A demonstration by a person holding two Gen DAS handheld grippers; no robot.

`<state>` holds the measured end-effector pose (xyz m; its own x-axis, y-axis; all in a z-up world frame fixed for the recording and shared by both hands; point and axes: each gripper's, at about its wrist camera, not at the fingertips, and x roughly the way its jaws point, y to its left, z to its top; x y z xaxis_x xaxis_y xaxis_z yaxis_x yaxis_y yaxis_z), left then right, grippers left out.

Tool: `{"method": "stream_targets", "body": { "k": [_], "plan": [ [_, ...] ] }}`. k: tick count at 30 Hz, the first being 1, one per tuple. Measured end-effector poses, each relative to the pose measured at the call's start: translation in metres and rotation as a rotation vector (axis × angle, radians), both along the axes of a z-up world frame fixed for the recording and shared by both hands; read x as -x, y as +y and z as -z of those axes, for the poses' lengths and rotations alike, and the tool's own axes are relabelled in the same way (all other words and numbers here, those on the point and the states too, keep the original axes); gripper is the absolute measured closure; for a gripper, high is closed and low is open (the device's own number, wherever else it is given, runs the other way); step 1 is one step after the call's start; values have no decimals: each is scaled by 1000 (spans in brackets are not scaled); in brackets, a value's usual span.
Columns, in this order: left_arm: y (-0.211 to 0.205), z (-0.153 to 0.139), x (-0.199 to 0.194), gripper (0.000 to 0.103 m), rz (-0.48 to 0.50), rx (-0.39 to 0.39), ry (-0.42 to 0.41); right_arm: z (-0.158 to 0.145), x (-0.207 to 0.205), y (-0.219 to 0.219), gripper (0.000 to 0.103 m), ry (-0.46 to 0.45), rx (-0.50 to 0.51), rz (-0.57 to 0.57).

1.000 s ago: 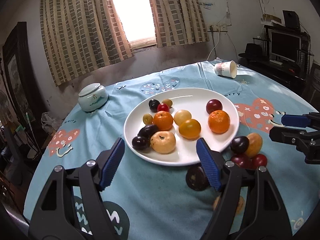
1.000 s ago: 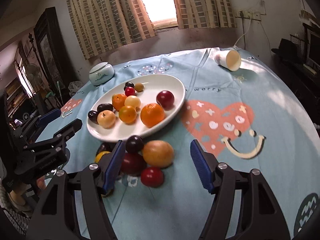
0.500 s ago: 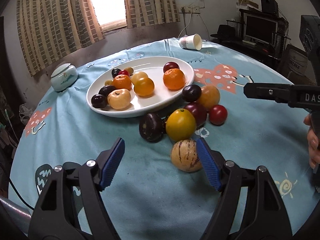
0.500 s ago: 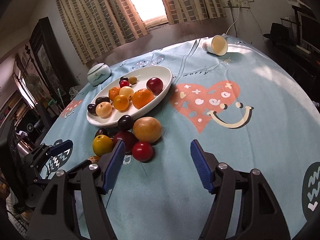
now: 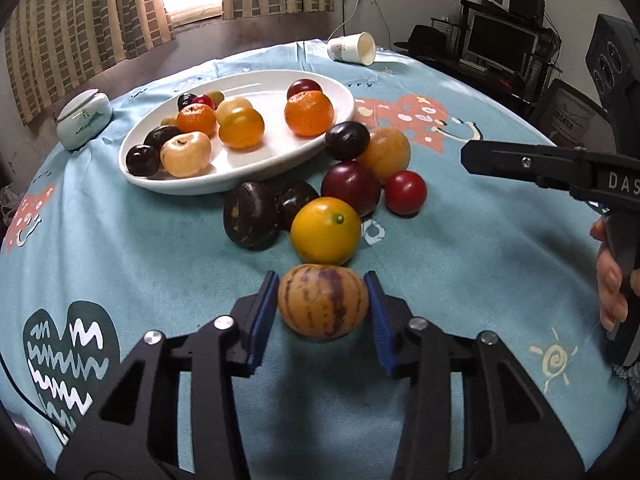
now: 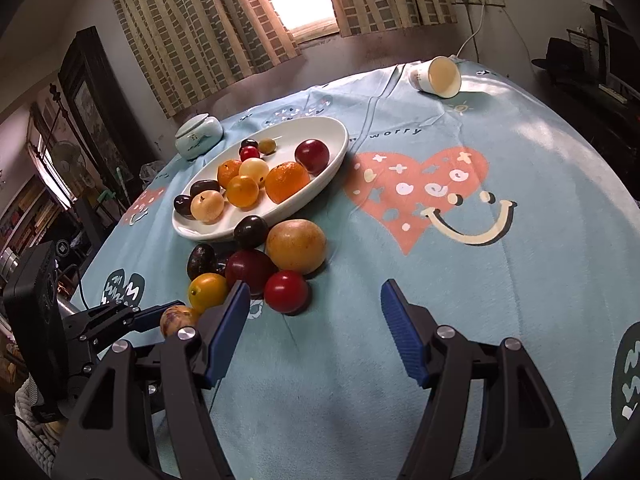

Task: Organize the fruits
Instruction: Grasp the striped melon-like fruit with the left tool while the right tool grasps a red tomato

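Note:
A yellow fruit with purple stripes point(image 5: 323, 301) lies on the blue tablecloth, nearest of a loose pile. My left gripper point(image 5: 322, 307) has it between its blue pads; the jaws are closing and both pads touch its sides. The right wrist view shows the same striped fruit point(image 6: 178, 317) at the left gripper's tips. Behind it lie a yellow-orange fruit point(image 5: 325, 230), dark plums point(image 5: 250, 220), a red fruit point(image 5: 405, 192) and a tan fruit point(image 5: 386, 153). A white oval plate point(image 5: 256, 176) holds several fruits. My right gripper point(image 6: 316, 286) stands open over bare cloth, just right of the red fruit point(image 6: 286, 292).
A tipped paper cup point(image 5: 354, 48) lies at the table's far side. A pale lidded jar point(image 5: 82, 120) stands left of the plate. A person's hand point(image 5: 610, 280) holds the right gripper's handle at the right edge. The round table's edge curves close around both grippers.
My left gripper tilted down and dropped onto the striped fruit, and its jaws narrowed from wide open to touching it. The right gripper stayed open and shifted only slightly.

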<state>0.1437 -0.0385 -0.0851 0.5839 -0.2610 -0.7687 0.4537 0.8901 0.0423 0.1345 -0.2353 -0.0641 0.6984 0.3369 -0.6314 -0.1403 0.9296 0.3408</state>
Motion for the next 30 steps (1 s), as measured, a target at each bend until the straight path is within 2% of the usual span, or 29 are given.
{"method": "stream_targets", "body": {
  "k": [6,14,19,24,27,30],
  "plan": [
    [-1,0,4,62,-27,-36,-31,9,-6,8,35,36,12,-32],
    [9,-12,6,62,-100,-72,-116,18,-26,39,35,87,99,-110],
    [13,-16,6,62,-111,-72,-136,25,-45,51,35,118,145,-122],
    [14,-19,6,62,-112,-60,-140,26,-49,55,36,113,157,-135],
    [14,-19,7,62,-111,-61,-144,24,-47,57,51,107,137,-159],
    [14,-19,7,62,-113,-62,-147,23,-45,61,58,99,151,-170]
  ]
}}
